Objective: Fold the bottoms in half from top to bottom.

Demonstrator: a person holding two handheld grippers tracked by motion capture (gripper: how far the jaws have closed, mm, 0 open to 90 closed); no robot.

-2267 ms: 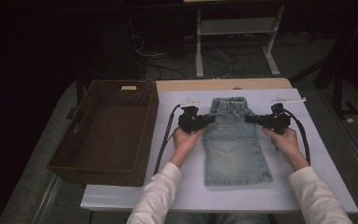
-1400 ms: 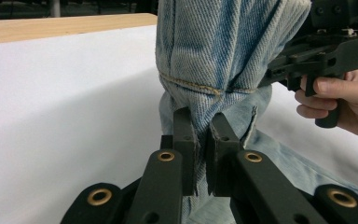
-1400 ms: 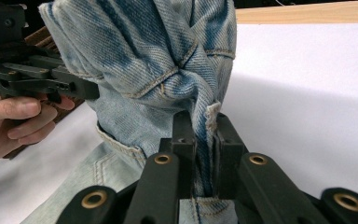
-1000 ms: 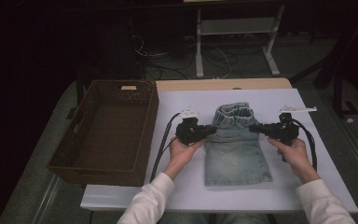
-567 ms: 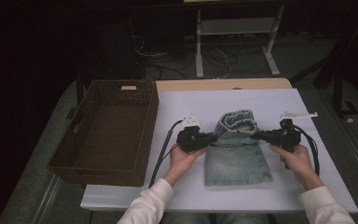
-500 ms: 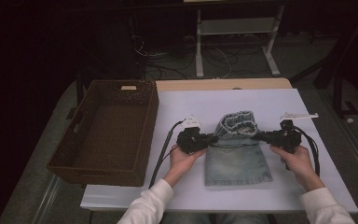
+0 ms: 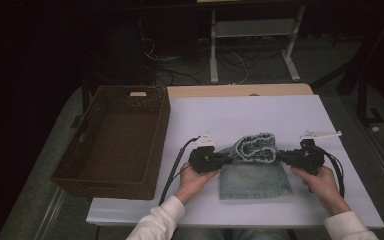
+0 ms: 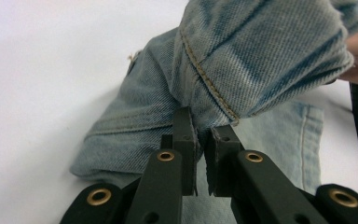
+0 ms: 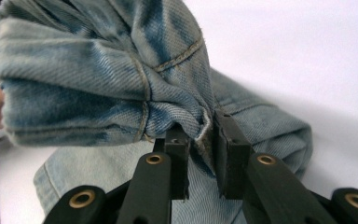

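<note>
A light-blue denim garment (image 7: 252, 176) lies on the white table top (image 7: 250, 112) in front of the person. Its waistband end (image 7: 254, 148) is lifted and curled over toward the hem. My left gripper (image 7: 225, 157) is shut on the waistband's left side, and the left gripper view shows the seam (image 8: 209, 84) pinched between the jaws (image 8: 200, 133). My right gripper (image 7: 282, 156) holds the waistband's right side. Its jaws (image 9: 198, 135) have just been opening a little, with the denim fold (image 9: 168, 107) still between them.
A dark brown wicker basket (image 7: 115, 140) stands on the left, its side against the white top's edge. Black cables trail from both grippers toward the person. Beyond the table are a white stand frame (image 7: 252, 35) and loose cables on the floor.
Both grippers have carried the waistband toward the person, folding the top of the garment over its lower part. The garment's flat part now looks shorter.
</note>
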